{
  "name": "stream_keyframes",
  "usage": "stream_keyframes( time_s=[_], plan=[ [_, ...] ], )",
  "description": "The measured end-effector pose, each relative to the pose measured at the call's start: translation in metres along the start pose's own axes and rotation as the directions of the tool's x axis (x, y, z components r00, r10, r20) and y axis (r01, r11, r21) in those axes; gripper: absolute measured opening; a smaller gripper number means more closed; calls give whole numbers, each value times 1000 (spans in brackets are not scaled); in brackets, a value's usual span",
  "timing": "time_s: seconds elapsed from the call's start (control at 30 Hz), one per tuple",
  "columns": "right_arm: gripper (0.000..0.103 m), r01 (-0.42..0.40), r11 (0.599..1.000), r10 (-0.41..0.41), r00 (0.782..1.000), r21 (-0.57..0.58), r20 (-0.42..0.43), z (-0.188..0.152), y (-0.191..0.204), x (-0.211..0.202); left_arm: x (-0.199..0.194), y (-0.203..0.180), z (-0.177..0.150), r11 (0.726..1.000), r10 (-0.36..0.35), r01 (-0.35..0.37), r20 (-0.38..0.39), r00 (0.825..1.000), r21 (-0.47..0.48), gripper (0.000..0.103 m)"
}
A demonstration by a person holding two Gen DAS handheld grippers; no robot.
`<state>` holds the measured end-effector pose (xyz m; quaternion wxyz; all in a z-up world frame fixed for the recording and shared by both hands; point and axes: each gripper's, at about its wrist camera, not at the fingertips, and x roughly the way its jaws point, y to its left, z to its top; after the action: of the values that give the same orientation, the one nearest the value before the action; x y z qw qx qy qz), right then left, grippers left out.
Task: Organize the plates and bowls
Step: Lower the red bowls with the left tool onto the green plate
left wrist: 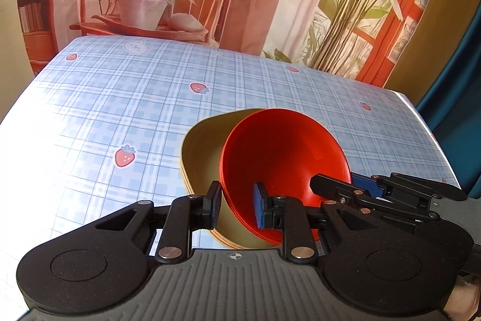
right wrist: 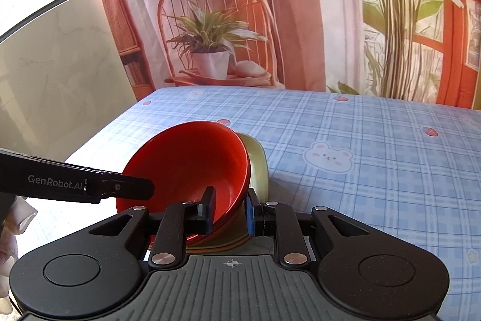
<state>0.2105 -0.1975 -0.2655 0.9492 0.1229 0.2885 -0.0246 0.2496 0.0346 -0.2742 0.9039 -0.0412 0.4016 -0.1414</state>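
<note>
Red bowl (left wrist: pixel 282 158) hides most of yellow dish (left wrist: pixel 201 152).

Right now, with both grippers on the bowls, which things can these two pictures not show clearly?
- Left wrist view: the underside of the red bowls and yellow-green bowls, hidden by the left gripper.
- Right wrist view: how many red bowls are stacked; the rims blur behind the right gripper.
- Right wrist view: the hand, cut off by the left edge.
</note>
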Motion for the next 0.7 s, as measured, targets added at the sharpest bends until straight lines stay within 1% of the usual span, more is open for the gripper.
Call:
stream_keyframes(
  time_s=[0.17, 0.4, 0.57, 0.63, 0.7],
  plan=[
    [19, -4, 1000, 4, 1000, -16, -24, 1, 6, 12, 1, 5, -4, 1000, 18, -18, -2, 1000, -14, 24],
    [20, -8, 1000, 7, 999, -30, -40, 5, 9, 19, -3, 8, -7, 999, 25, -25, 1, 1000, -19, 24],
    [22, -5, 1000, 4, 999, -31, -51, 5, 9, 21, -4, 4, -7, 999, 32, -31, 5, 999, -23, 24],
    [24, 2, 999, -4, 998, -37, -56, 5, 10, 20, -7, 2, -7, 999, 42, -42, 18, 999, -13, 24],
    [26, 28, 998, -32, 998, -64, -52, 7, 13, 18, -11, -2, -5, 998, 59, -60, 25, 998, 7, 25]
  ],
)
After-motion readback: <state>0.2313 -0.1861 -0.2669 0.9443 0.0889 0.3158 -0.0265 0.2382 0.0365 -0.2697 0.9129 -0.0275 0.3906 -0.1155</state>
